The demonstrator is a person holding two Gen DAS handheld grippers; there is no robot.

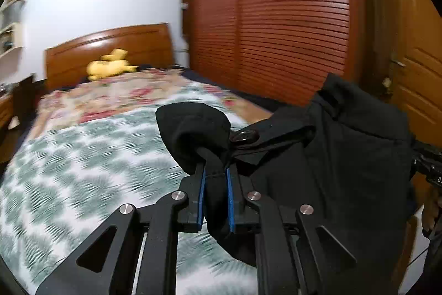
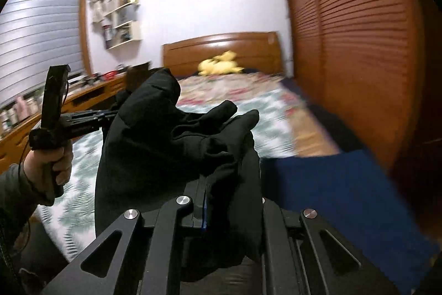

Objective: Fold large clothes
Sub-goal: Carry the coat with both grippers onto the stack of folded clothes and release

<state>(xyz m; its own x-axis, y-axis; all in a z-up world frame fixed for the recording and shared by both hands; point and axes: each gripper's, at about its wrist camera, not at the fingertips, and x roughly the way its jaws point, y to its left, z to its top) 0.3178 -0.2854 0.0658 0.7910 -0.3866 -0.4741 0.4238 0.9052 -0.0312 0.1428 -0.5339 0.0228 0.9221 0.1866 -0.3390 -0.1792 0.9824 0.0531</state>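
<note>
A black garment (image 1: pixel 345 156) with a dark button (image 1: pixel 244 136) hangs in the air above the bed, stretched between both grippers. My left gripper (image 1: pixel 215 167) is shut on a folded edge of it, the cloth pinched between the blue pads (image 1: pixel 203 192). In the right wrist view the black garment (image 2: pixel 143 134) drapes over my right gripper (image 2: pixel 205 181) and hides its fingertips; one blue pad (image 2: pixel 204 209) shows, pressed against the cloth. The left gripper (image 2: pixel 110 115) appears there at the left, held by a hand (image 2: pixel 52 159). Part of the right gripper (image 1: pixel 425 167) shows at the right edge.
The bed (image 1: pixel 83 156) has a green-and-white leaf cover and a wooden headboard (image 1: pixel 110 46), with a yellow plush toy (image 1: pixel 110 65) near it. A slatted wooden wardrobe (image 1: pixel 276 18) runs along the right, then a door (image 1: pixel 420 60). A desk (image 2: pixel 91 93) and wall shelves (image 2: pixel 124 18) are on the left.
</note>
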